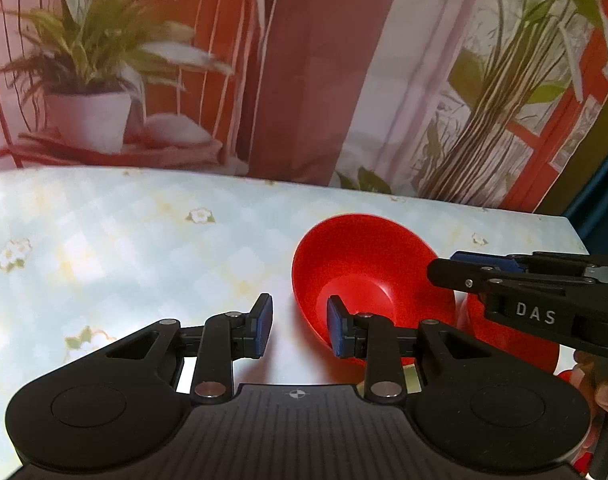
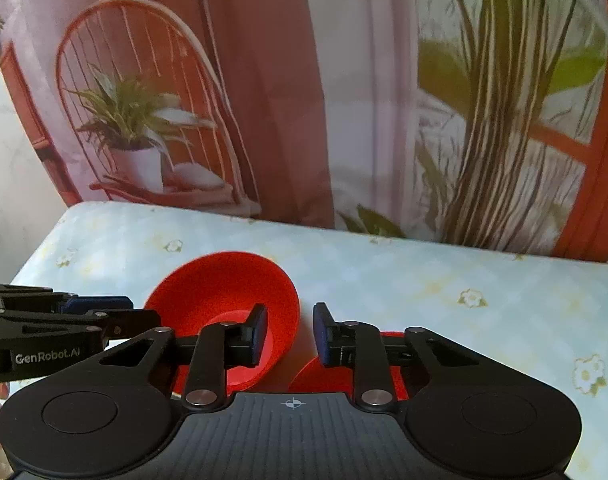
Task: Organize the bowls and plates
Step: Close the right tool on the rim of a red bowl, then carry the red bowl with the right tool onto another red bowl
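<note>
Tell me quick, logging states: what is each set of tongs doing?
Left tongs: open, one pad inside the tilted bowl, not clamped.
Right tongs: open, holding nothing.

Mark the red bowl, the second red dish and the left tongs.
red bowl [image 1: 367, 264]: left wrist view, inner wall.
second red dish [image 2: 327, 374]: right wrist view, visible rim patch.
left tongs [image 1: 300, 330]: left wrist view, midway between tips.

Both views are brightly, evenly lit with a pink-red cast. The pale blue floral tabletop [image 1: 144, 248] shows soft glare patches. The glossy red plastic bowl [image 1: 363, 276] throws a faint shadow. The printed plant backdrop [image 2: 343, 100] looks soft, and fisheye bending curves the edges.
</note>
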{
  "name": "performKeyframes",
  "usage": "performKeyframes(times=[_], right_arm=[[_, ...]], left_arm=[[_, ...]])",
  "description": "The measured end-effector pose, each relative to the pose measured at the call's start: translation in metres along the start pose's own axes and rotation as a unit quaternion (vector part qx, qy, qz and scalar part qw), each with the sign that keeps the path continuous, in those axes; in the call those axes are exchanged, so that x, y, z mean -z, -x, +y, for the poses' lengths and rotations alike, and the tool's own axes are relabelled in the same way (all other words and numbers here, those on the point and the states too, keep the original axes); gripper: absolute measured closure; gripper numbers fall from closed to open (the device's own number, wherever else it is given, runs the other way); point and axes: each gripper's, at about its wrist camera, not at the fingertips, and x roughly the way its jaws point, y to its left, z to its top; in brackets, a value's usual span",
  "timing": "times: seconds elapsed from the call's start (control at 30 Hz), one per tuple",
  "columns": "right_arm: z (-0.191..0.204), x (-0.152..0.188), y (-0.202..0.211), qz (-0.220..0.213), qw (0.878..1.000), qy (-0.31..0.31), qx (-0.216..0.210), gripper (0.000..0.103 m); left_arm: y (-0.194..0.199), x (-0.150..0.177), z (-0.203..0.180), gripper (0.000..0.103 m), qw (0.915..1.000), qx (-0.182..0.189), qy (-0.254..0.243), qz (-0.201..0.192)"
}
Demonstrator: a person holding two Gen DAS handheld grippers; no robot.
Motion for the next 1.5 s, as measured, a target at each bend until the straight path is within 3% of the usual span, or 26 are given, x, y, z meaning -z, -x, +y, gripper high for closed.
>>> performKeyframes(times=[0.07, 0.23, 0.43, 0.77, 1.5], right_arm=[[-0.001, 0.0, -0.008, 0.01, 1.0, -0.002, -0.001, 0.085], [-0.003, 0.0, -0.018, 0.025, 1.0, -0.008, -0.007, 0.095], [-0.002, 0.0, -0.016, 0.02, 0.999, -0.018, -0.017, 0.096], [0.0, -0.011, 0.009, -0.01, 0.999, -0.035, -0.034, 0.096], [-0.02, -0.007, 0.085, -0.055, 0.997, -0.051, -0.017, 0.096]], left_arm=[[-0.005, 0.001, 0.002, 0.071, 0.9999, 0.006, 0.005, 0.007], [-0.013, 0.002, 0.001, 0.085, 0.9996, 0.023, 0.003, 0.017], [-0.012, 0.001, -0.003, 0.085, 0.9998, 0.01, -0.005, 0.016], [0.019, -0.009, -0.009, 0.085, 0.9996, 0.001, -0.022, -0.018], [0.065, -0.006, -0.065, 0.085, 0.9965, 0.023, -0.06, -0.053]])
